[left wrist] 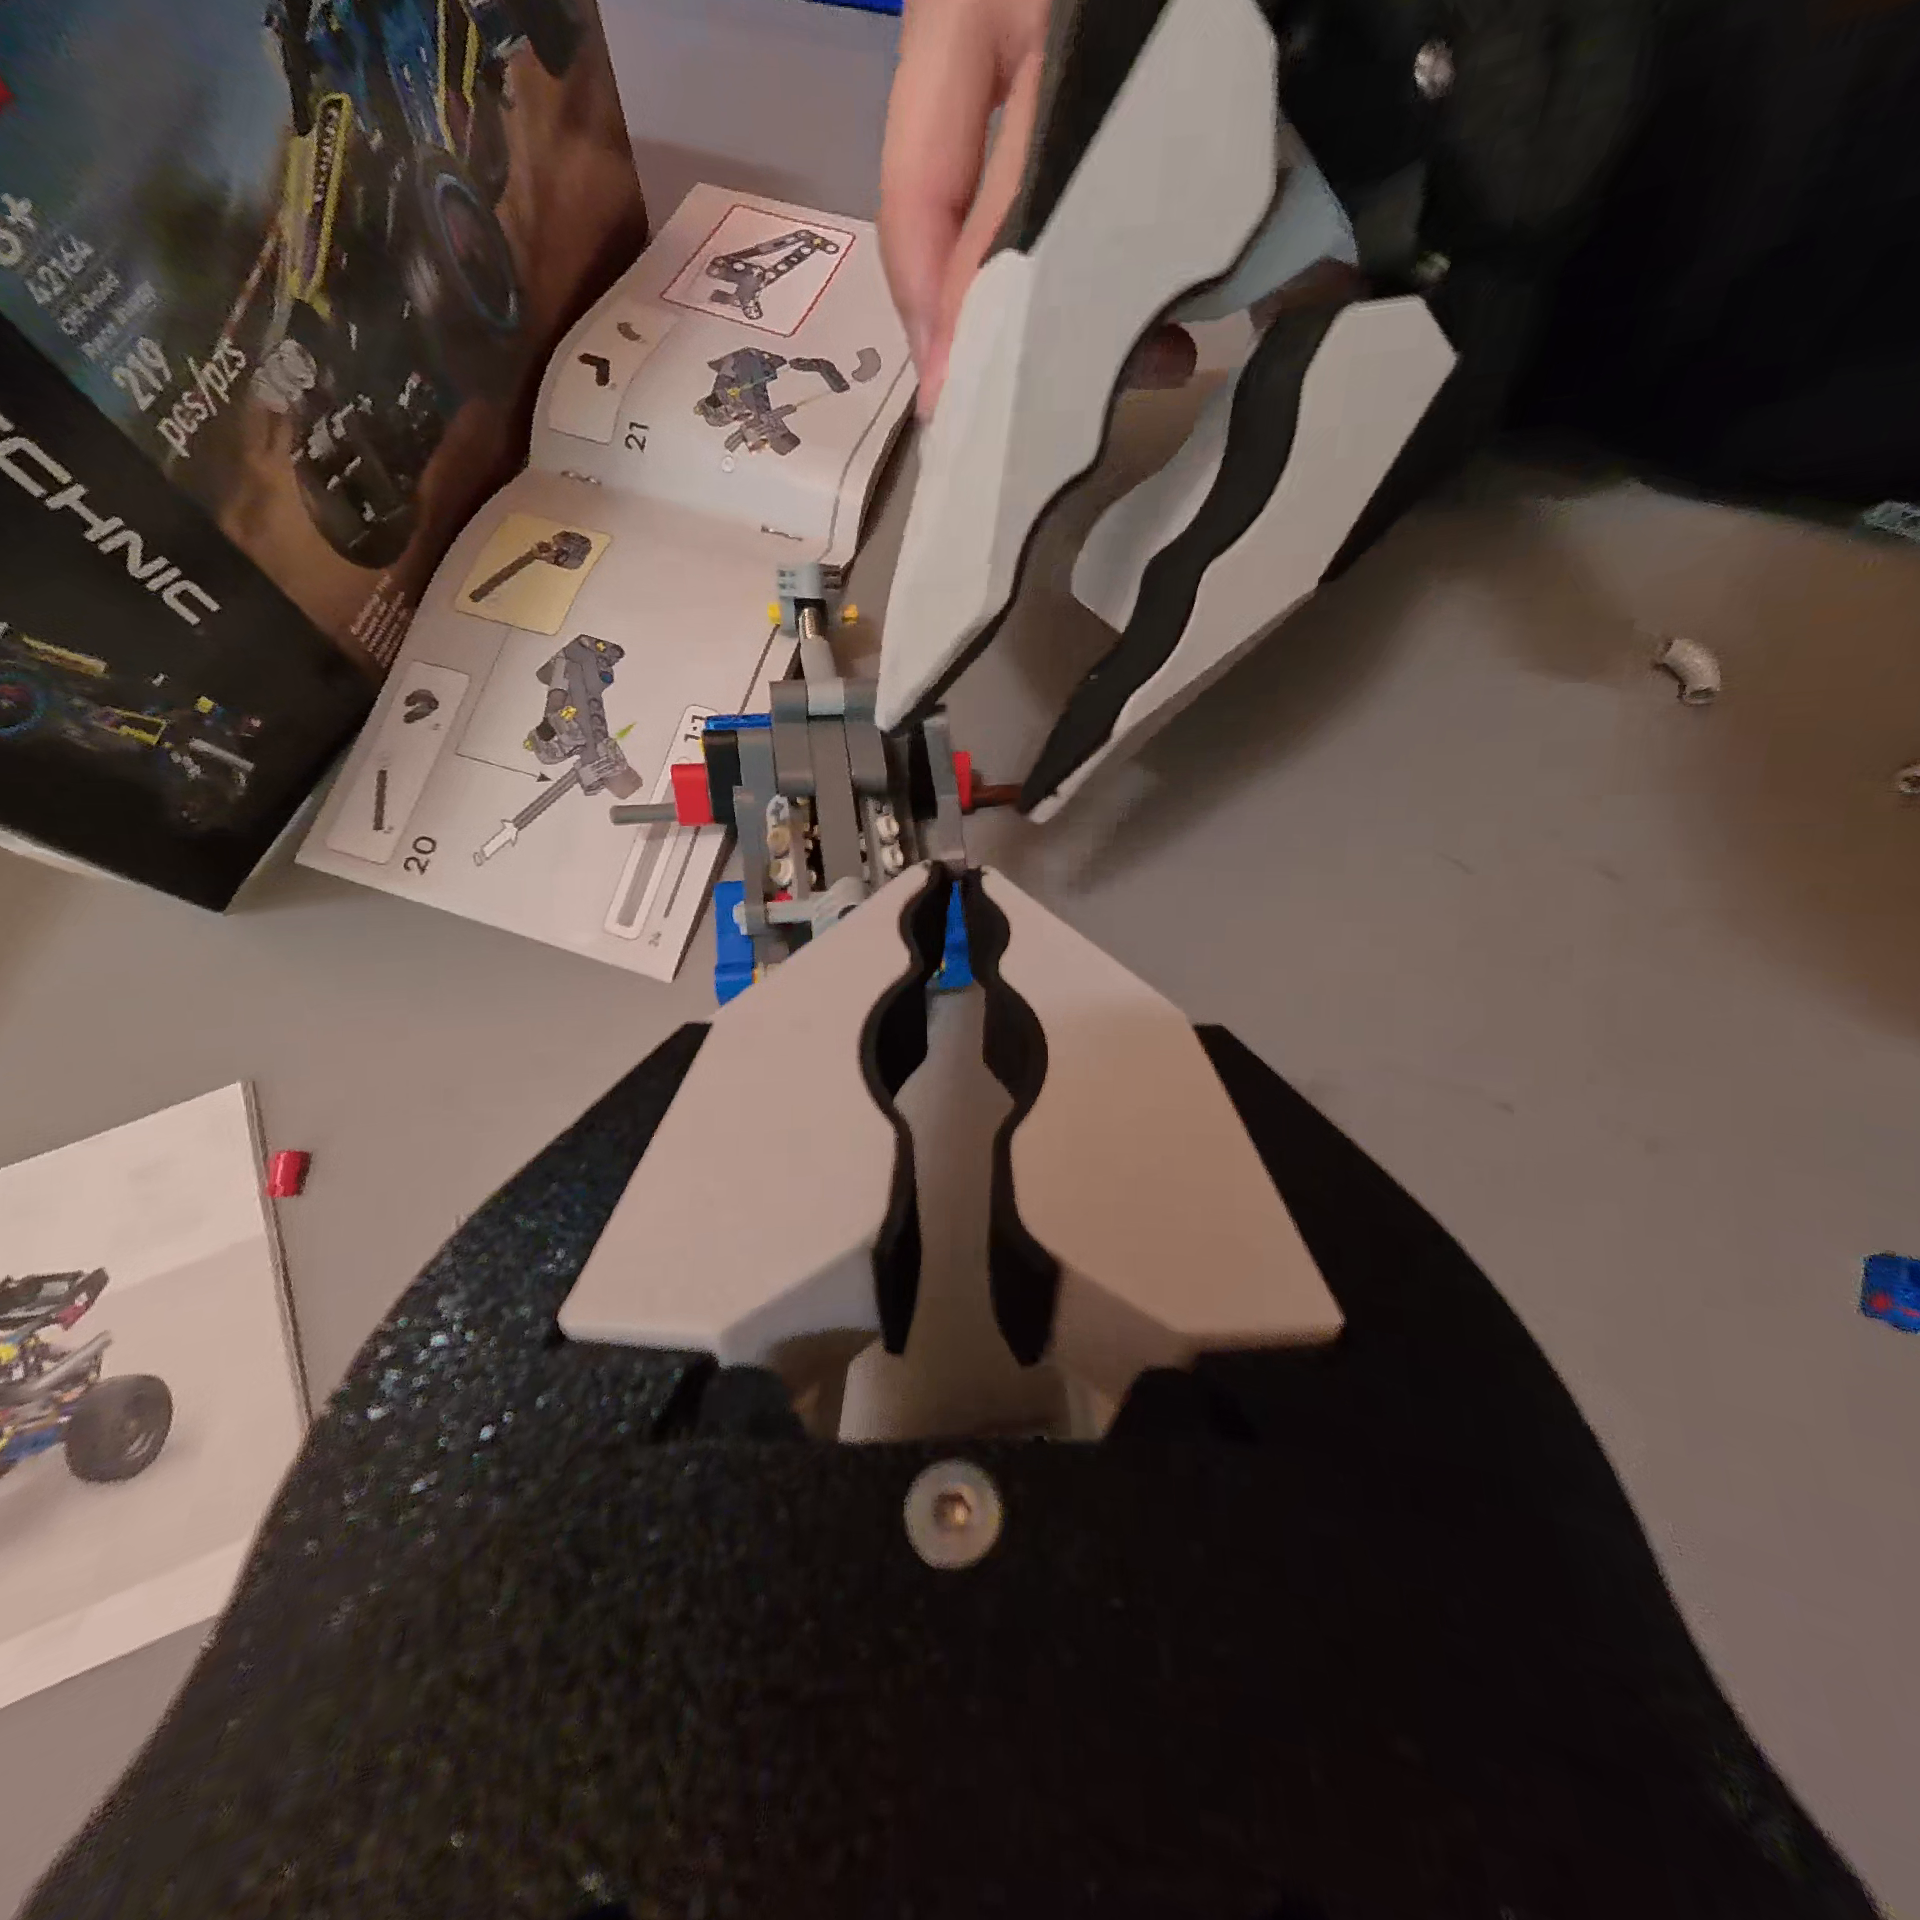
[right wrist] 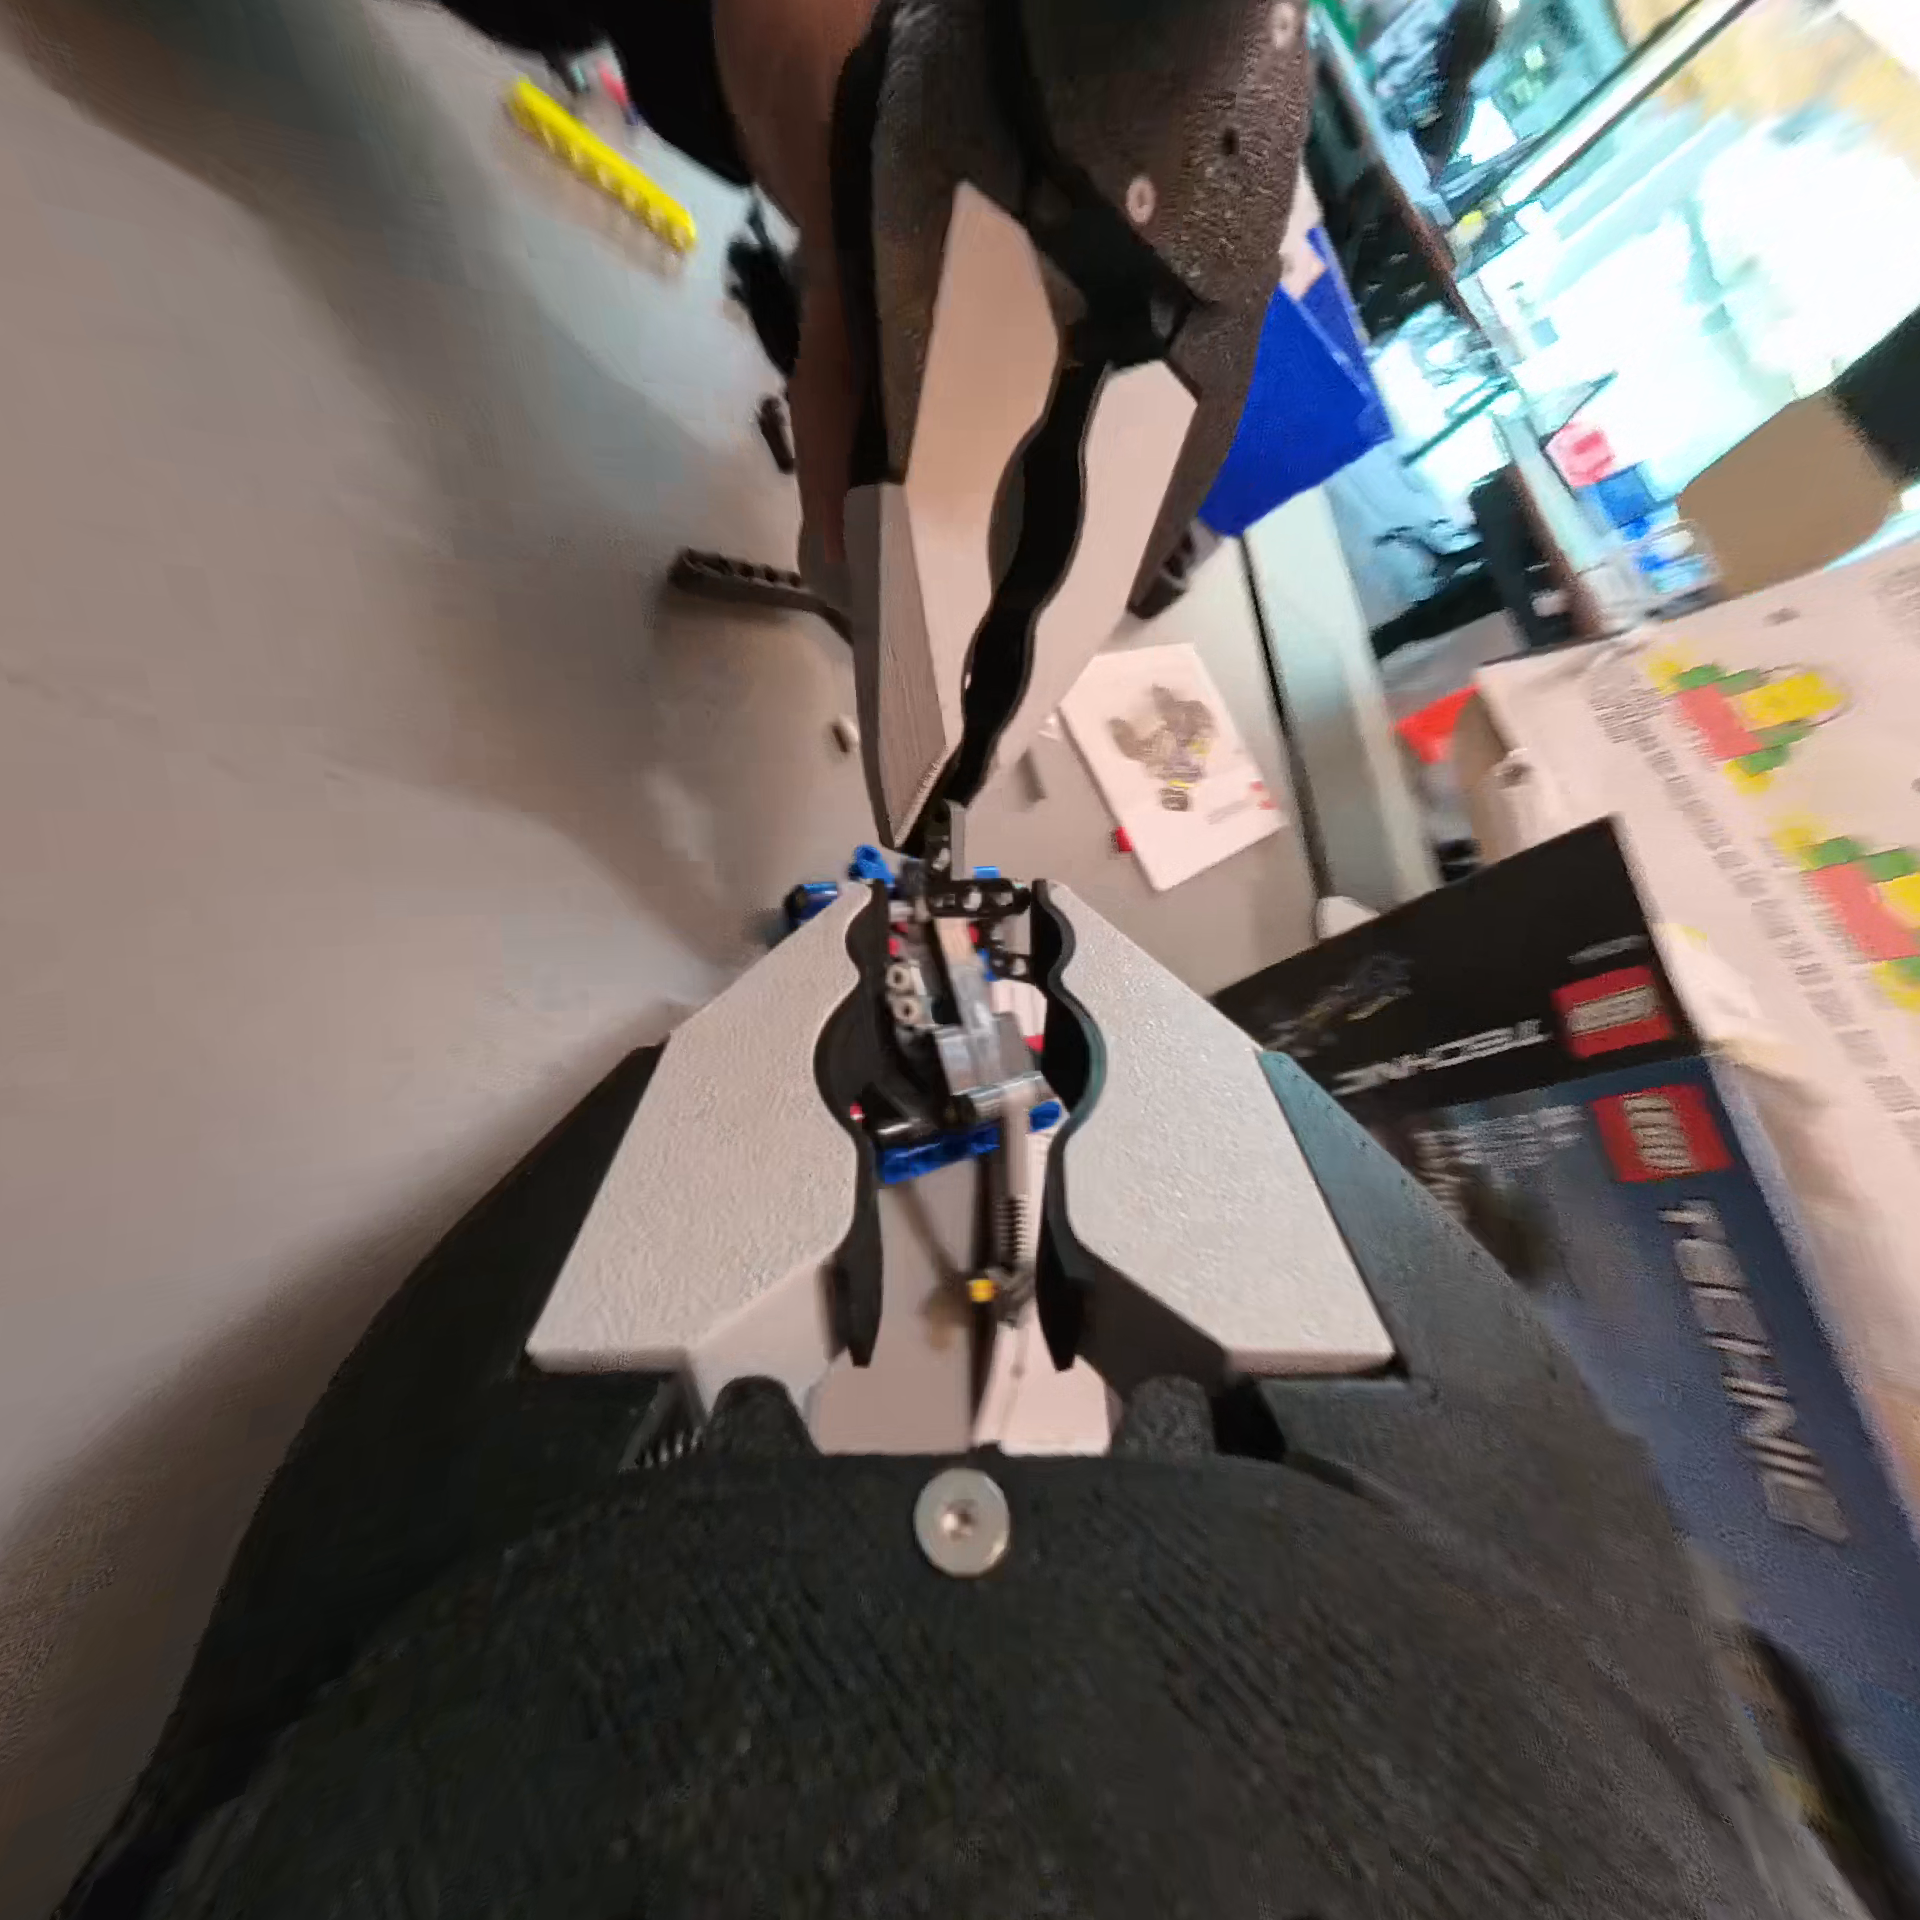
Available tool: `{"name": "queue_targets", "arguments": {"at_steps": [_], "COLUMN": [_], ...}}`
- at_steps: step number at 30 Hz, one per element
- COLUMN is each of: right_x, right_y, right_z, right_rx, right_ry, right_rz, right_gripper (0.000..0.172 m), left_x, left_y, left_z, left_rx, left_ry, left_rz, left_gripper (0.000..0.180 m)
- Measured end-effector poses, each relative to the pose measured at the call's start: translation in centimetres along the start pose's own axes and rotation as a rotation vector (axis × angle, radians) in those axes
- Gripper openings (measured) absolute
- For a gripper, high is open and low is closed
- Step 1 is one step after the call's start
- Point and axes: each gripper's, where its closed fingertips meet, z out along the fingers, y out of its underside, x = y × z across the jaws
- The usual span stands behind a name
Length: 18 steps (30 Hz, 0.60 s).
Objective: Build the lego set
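Note:
A small brick assembly (left wrist: 821, 790) of grey, black, blue and red parts sits at the edge of an open instruction booklet (left wrist: 582, 623). My left gripper (left wrist: 951, 878) is shut on a thin grey beam at the assembly's near right side. It also shows in the right wrist view (right wrist: 935, 816), coming down from above onto that beam. My right gripper (right wrist: 964, 894) is shut on the assembly (right wrist: 956, 997), with a black beam spanning between its pads. In the left wrist view my right gripper (left wrist: 966, 764) straddles the assembly from the far side, held by a hand (left wrist: 956, 187).
The set's box (left wrist: 208, 416) stands at far left and a second booklet (left wrist: 104, 1351) lies at near left. Loose parts lie about: a red piece (left wrist: 288, 1174), a blue piece (left wrist: 1891, 1314), a grey elbow (left wrist: 1688, 670), a yellow beam (right wrist: 603, 171) and a black beam (right wrist: 748, 582). My two grippers' fingertips are within a few centimetres of each other. Both grippers' tips are roughly 15 centimetres from the red piece (left wrist: 288, 1174). Seen from the right wrist view (right wrist: 1121, 837) as well.

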Motion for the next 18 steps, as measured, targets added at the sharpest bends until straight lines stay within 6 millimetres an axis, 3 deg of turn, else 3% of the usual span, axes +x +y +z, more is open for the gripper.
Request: {"name": "queue_targets", "arguments": {"at_steps": [1, 3, 5, 6, 13, 15, 18], "right_x": [-0.2, -0.7, -0.7, -0.6, -1.2, -0.3, -0.7], "right_y": [0.0, -0.2, -0.3, -0.3, 0.5, 0.6, 2.1], "right_z": [-0.1, -0.1, -0.3, -0.4, 0.1, 0.2, 0.6], "right_rx": [0.025, 0.078, 0.109, 0.119, 0.066, 0.042, -0.08], "right_ry": [-0.048, -0.124, -0.147, -0.143, -0.218, -0.223, -0.331], "right_rz": [0.085, 0.216, 0.262, 0.267, 0.232, 0.218, 0.237], "right_gripper": [0.027, 0.028, 0.013, 0.006, 0.0, 0.0, 0.0], "left_x": [0.1, 0.4, 0.7, 0.8, 0.6, -0.3, -2.0], "left_y": [-0.1, -0.3, -0.1, -0.1, -0.6, -0.5, 0.6], "left_z": [0.1, 0.3, 0.4, 0.5, 0.5, -0.3, -1.2], "left_rx": [0.009, 0.024, 0.01, 0.012, 0.031, 0.008, -0.076], "left_ry": [0.007, 0.017, 0.03, 0.026, -0.003, -0.053, -0.142], "left_rz": [0.012, 0.04, 0.066, 0.077, 0.097, 0.084, 0.029], "left_gripper": [0.0, 0.0, 0.0, 0.0, 0.003, 0.005, 0.016]}}
